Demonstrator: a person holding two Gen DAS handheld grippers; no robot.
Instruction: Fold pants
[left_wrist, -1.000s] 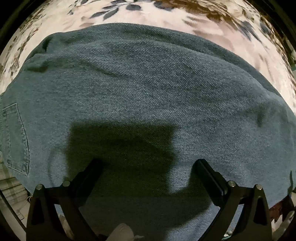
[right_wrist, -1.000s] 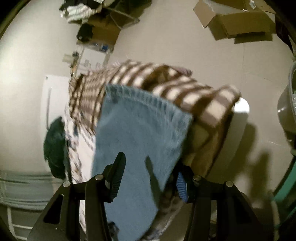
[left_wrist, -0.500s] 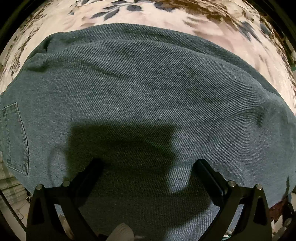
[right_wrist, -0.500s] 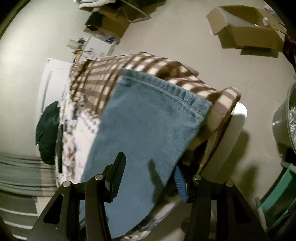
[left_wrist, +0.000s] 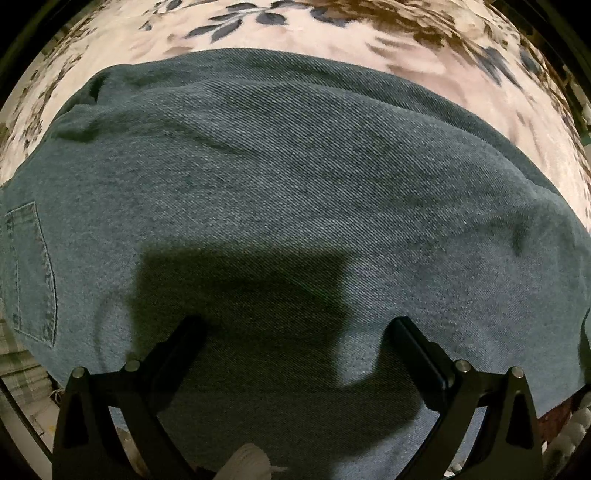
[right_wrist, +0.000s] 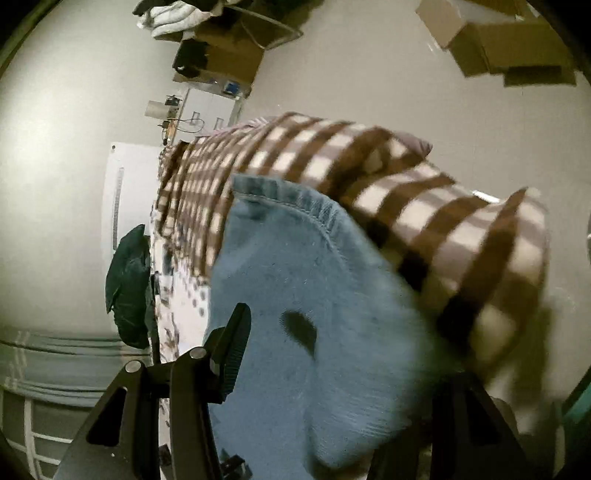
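Note:
Blue denim pants lie spread over a floral bedspread and fill the left wrist view, with a back pocket at the far left. My left gripper is open, its fingers resting just over the cloth near its front edge. In the right wrist view a pant leg with a stitched hem hangs lifted between the fingers of my right gripper. The left finger shows. The right finger is hidden behind the cloth.
A brown checked blanket covers the bed end beyond the leg. A dark green bag lies at the bed's side. Cardboard boxes and clutter sit on the pale floor.
The right gripper has moved with the pant leg; the hem now sits closer and the view is blurred. The left gripper and the spread denim have not moved.

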